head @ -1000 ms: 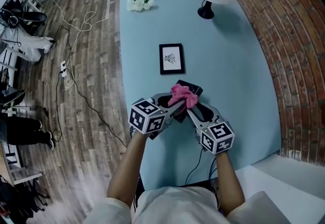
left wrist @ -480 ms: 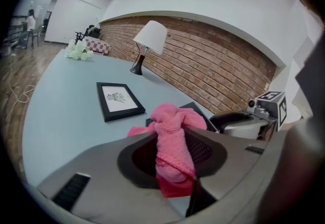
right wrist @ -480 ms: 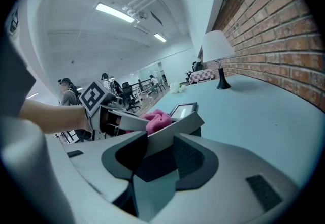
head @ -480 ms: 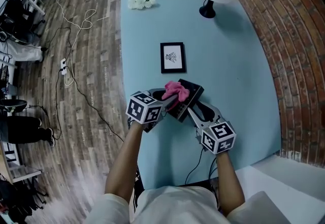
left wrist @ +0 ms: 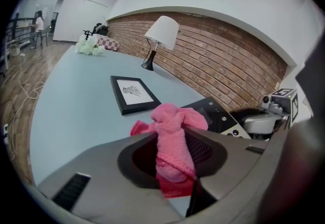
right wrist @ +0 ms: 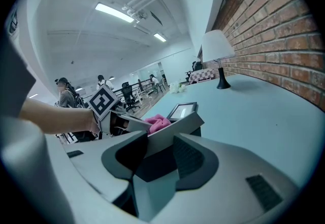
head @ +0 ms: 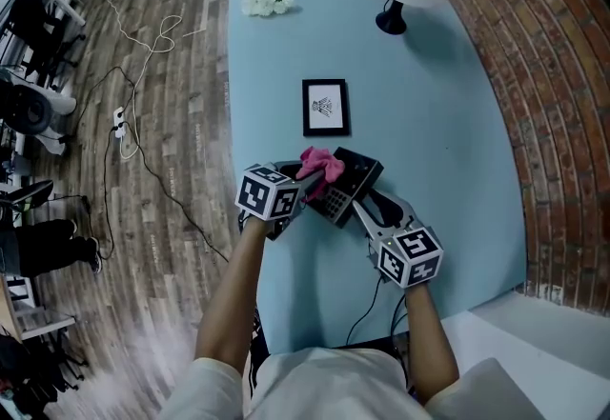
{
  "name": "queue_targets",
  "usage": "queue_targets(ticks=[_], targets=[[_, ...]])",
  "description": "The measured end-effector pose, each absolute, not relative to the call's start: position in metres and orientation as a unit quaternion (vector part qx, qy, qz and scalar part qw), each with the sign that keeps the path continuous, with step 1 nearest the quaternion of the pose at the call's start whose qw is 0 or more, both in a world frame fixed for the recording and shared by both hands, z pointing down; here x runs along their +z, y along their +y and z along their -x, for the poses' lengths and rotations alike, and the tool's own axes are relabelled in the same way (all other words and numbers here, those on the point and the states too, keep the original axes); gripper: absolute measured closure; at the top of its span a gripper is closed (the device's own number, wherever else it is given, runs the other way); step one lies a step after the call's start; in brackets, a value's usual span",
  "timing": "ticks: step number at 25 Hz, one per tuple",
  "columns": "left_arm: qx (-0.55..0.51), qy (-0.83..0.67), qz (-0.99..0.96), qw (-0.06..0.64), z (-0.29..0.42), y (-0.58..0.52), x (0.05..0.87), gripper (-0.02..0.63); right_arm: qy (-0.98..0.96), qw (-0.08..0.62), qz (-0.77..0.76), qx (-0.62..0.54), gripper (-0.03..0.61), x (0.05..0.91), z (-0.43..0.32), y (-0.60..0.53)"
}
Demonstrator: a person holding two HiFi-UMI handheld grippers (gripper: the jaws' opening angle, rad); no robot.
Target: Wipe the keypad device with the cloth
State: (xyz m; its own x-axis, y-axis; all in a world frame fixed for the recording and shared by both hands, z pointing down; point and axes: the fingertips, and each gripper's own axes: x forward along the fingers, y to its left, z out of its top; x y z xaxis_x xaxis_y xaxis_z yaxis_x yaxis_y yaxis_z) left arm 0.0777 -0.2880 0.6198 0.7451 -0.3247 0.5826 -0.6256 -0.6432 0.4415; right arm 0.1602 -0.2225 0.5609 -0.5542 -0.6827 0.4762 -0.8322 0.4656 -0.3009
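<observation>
- Head view, looking steeply down on a pale blue table. Over the last second the pink cloth had travelled across the keypad device, from the middle of its top to its 10 o'clock corner.
- The left gripper had moved with the cloth, toward 9 o'clock. The right gripper had stayed where it was.
- That sweep had uncovered the rows of keys at the device's near end. This read as one wiping stroke finished, with the cloth at the edge and ready to turn back or lift; how many more strokes were needed could not be judged.
- In the left gripper view, the left gripper had its jaws squeezed together on the cloth. A bunched fold poked out past the tips and rested against the dark top of the device.
- In the right gripper view, the right gripper was clamped on the device, pinching its grey near edge at about 5 o'clock and holding it steady. The cloth showed just beyond the far edge.
- The device lay on the table near the person's side, tilted up slightly in the right gripper's hold. A black picture frame lay flat at 12 o'clock from it, well apart.
</observation>
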Motion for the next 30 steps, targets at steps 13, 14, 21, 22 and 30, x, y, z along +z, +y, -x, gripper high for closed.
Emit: queue_targets(ticks=[13, 14, 21, 22, 30], targets=[[0.131, -0.244, -0.914, 0.298, -0.087, -0.266, 0.551, 0.453, -0.864, 0.166, -0.417, 0.228, 0.393, 0.559, -0.152, -0.205], [0.123, -0.23, -0.92, 0.294, -0.094, -0.257, 0.541, 0.453, -0.864, 0.17, -0.416, 0.228, 0.393, 0.561, -0.151, -0.204], [0.142, -0.213, -0.928, 0.272, -0.117, -0.227, 0.536, 0.453, -0.862, 0.18, -0.42, 0.222, 0.393, 0.565, -0.149, -0.202], [0.147, -0.217, -0.926, 0.272, -0.117, -0.227, 0.54, 0.453, -0.862, 0.18, -0.42, 0.221, 0.393, 0.565, -0.149, -0.202], [0.182, -0.243, -0.913, 0.273, -0.105, -0.238, 0.563, 0.453, -0.86, 0.174, -0.42, 0.231, 0.39, 0.566, -0.149, -0.202]])
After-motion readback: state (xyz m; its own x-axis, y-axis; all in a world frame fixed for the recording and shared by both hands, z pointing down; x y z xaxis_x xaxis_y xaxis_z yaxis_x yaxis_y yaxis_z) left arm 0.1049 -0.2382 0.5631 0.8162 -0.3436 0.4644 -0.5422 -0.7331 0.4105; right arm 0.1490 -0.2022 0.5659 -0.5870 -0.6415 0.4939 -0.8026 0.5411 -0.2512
